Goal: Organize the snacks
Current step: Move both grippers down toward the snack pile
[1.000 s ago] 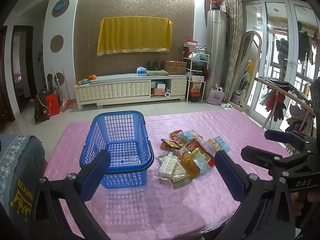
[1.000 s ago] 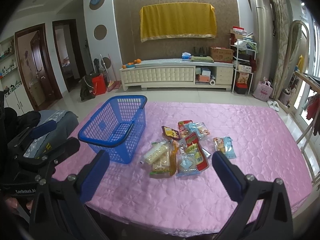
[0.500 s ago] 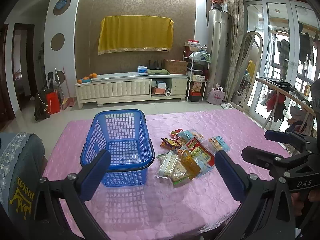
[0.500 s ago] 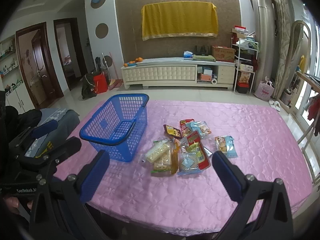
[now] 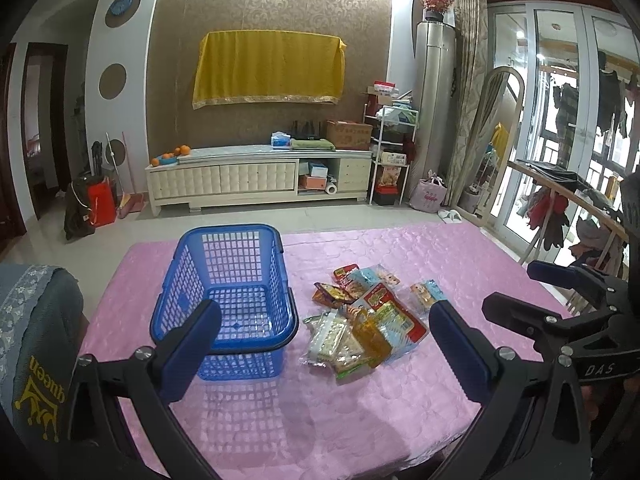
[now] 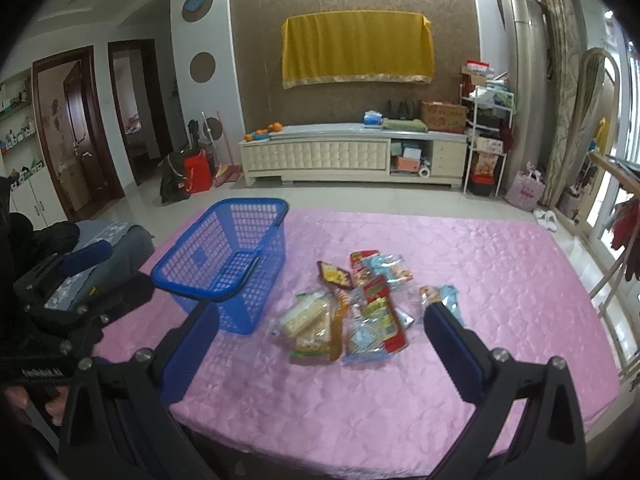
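Observation:
A blue plastic basket (image 5: 224,280) (image 6: 224,256) stands empty on the pink tablecloth (image 5: 320,420) (image 6: 500,264), left of centre. To its right lies a pile of snack packets (image 5: 360,320) (image 6: 348,308), with one small packet (image 5: 425,292) (image 6: 438,296) a little apart on the right. My left gripper (image 5: 323,338) hovers open above the near edge, basket and pile showing between its fingers. My right gripper (image 6: 322,336) is also open, held back from the pile, nothing in it. The right gripper (image 5: 560,292) shows at the right of the left wrist view.
A grey cushioned chair (image 5: 32,320) (image 6: 108,240) stands at the table's left side. Beyond the table are tiled floor, a white TV cabinet (image 5: 256,184) and a drying rack (image 5: 560,200) on the right. A hand (image 6: 16,400) holds the left gripper.
Both grippers have drawn slightly closer to the table, so basket and snacks sit a little lower and larger in view. Nothing on the table has moved.

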Demonstrator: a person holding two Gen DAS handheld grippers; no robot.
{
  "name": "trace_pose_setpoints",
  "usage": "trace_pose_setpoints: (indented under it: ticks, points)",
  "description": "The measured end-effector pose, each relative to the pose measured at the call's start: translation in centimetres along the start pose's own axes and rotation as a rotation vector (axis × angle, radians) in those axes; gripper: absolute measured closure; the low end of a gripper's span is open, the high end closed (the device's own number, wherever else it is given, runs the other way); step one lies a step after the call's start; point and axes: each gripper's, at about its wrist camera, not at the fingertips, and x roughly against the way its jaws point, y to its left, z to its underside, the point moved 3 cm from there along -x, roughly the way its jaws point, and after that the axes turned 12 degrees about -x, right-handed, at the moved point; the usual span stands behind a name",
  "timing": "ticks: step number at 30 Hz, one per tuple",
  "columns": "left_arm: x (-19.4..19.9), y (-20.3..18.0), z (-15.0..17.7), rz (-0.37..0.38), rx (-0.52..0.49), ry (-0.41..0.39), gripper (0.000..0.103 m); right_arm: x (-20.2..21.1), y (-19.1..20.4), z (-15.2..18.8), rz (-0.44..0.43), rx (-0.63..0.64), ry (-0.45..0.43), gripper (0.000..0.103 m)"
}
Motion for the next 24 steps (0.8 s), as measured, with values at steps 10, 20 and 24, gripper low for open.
trace_pose_setpoints:
  ticks: [10, 20, 24]
  points:
    - [-4.1, -1.4, -1.1, 0.025, -0.016, 0.061, 0.0, -2.1, -3.3, -1.3, -0.048, 0.002, 0.007, 0.0]
    - [-10.1, -4.4, -1.4, 0.092, -0.03, 0.162, 0.0, -6.4, -7.3, -1.6, -0.047, 0.023, 0.087, 0.0]
    - [-12.2, -5.0, -0.9, 0.098, -0.025, 0.209, 0.001, -9.0, -8.9, -0.7, -0.063, 0.026, 0.16, 0.01]
